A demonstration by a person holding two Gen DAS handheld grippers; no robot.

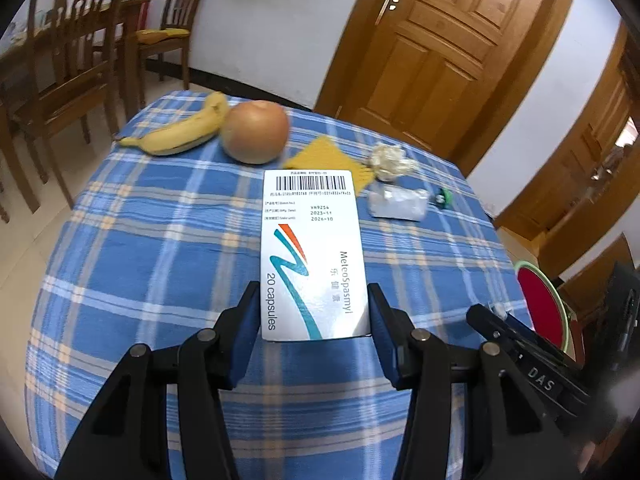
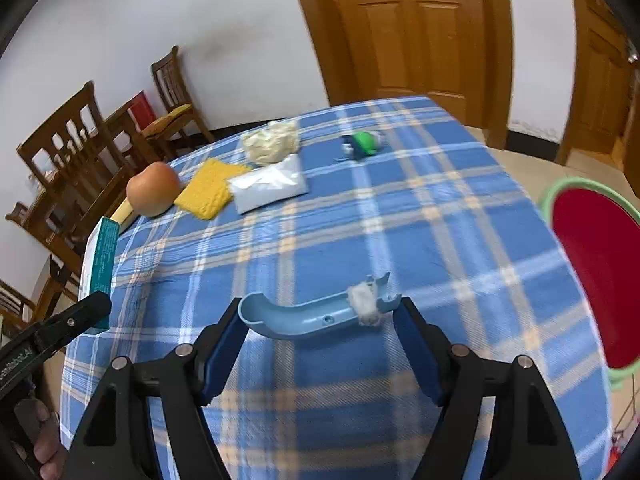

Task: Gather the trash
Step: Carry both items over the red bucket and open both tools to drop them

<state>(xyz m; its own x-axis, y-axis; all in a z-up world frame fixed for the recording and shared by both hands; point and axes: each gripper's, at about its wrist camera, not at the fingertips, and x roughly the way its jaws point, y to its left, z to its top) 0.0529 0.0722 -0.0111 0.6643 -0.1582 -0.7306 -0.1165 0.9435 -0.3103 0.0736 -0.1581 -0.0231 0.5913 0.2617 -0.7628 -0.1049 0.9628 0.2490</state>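
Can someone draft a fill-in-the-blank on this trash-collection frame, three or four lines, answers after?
1. The left hand-held gripper holds a white medicine box printed "20 ____".
2. The right hand-held gripper holds a curved light ____ plastic piece.
3. Beside the round fruit lies a yellow ____.
4. The bin past the table's edge is ____ inside.

Answers: capsules; blue; banana; red

Home dining room: checked tablecloth under tongs, wooden dining chairs beyond table to left, panelled wooden doors ahead, tiled floor.
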